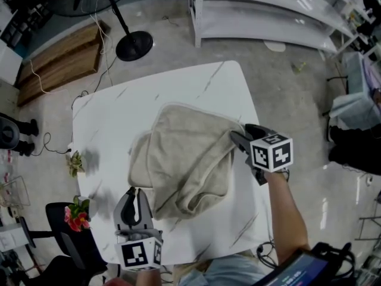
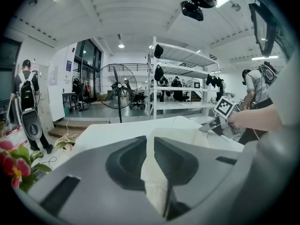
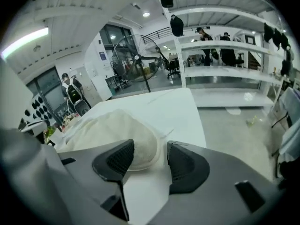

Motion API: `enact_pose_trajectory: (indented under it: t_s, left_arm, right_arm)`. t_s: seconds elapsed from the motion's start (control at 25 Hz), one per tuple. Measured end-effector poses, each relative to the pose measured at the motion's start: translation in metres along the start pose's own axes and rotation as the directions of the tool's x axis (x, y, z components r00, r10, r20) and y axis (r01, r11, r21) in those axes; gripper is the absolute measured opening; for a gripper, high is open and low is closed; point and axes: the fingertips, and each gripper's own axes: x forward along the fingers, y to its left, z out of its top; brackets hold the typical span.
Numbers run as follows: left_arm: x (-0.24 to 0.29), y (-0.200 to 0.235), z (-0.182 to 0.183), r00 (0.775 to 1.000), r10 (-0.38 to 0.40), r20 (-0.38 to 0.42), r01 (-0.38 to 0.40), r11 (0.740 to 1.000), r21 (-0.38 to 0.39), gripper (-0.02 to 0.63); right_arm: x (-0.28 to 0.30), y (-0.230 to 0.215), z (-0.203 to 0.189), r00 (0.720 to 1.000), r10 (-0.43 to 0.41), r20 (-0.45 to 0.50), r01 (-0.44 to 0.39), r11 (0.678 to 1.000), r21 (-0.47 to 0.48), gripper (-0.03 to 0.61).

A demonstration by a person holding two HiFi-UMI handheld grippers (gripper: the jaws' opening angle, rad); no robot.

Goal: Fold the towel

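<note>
A beige towel lies loosely folded over itself on the white marble-look table. My left gripper is at the towel's near left edge. In the left gripper view its jaws stand almost together with a strip of towel pinched between them. My right gripper sits at the towel's right edge, close to the table's right side. In the right gripper view it is open; a rounded fold of the towel lies on the table just ahead of the left jaw, and neither pad touches it.
A floor fan's black base and white shelving stand beyond the table. A small plant sits at the table's left edge, with red flowers and a black chair near the front left corner. People stand in the background.
</note>
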Motion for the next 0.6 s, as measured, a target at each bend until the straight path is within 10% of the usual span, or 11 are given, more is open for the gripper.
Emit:
enact_pose_trajectory:
  t_s: [0.16,0.6]
  left_arm:
    - [0.001,-0.001,0.003,1.000,0.003,0.004,-0.003,1.000,-0.002,0.052]
    - [-0.036,-0.003,0.017,0.997,0.050,0.055,-0.050,0.999,0.004,0.052]
  right_arm:
    - [0.002,0.005,0.000,1.000,0.020,0.012,-0.021,1.000,0.016,0.090]
    - [-0.055,0.078,0.078,0.949,0.163,0.269,-0.132,0.983,-0.126,0.055]
